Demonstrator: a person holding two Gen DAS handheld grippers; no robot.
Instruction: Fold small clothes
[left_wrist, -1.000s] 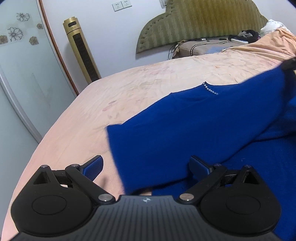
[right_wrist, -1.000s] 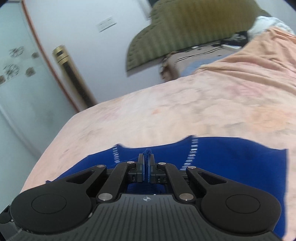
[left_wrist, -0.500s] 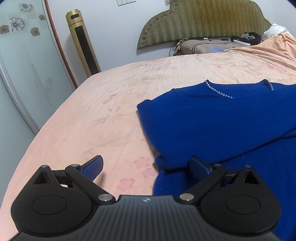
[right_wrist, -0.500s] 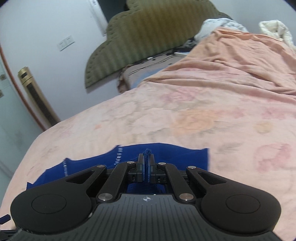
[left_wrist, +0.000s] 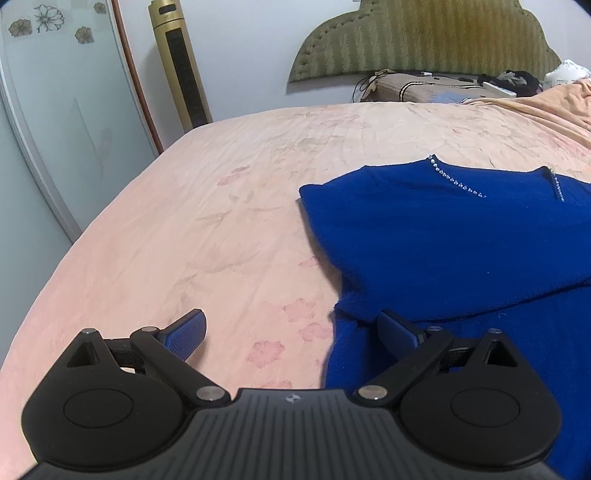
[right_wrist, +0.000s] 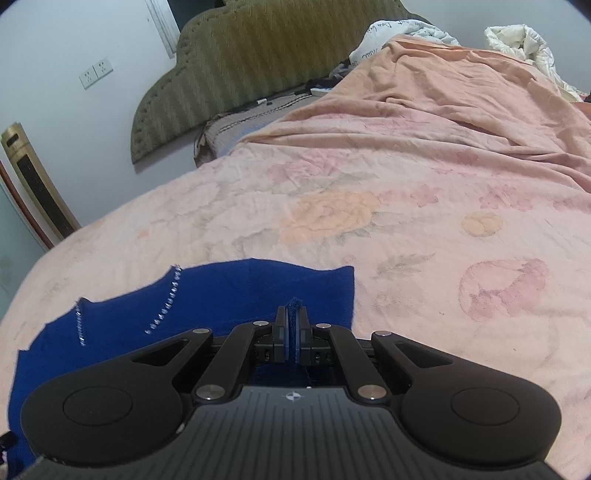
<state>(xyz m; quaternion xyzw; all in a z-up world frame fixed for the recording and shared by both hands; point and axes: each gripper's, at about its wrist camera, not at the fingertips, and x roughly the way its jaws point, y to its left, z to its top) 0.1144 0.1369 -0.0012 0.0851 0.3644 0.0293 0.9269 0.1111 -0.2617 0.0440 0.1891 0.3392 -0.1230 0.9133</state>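
Observation:
A blue knit sweater (left_wrist: 443, 243) with a rhinestone neckline lies on the pink floral bedsheet (left_wrist: 221, 206), its left sleeve folded across the body. My left gripper (left_wrist: 291, 330) is open and empty, low over the sheet at the sweater's left edge, its right finger just over the blue cloth. In the right wrist view the same sweater (right_wrist: 221, 291) lies below the gripper. My right gripper (right_wrist: 293, 325) is shut on a pinch of the sweater's blue fabric near its right side.
A green padded headboard (left_wrist: 424, 37) and a cluttered bedside stand (left_wrist: 424, 86) are at the far end. A gold tower fan (left_wrist: 181, 66) and a glass door (left_wrist: 48, 110) stand left. A rumpled peach blanket (right_wrist: 461, 92) lies at the right.
The sleeve that hung stretched in the air has come down flat across the sweater. My right gripper, still shut on fabric, has swung to the right. My left gripper stays open.

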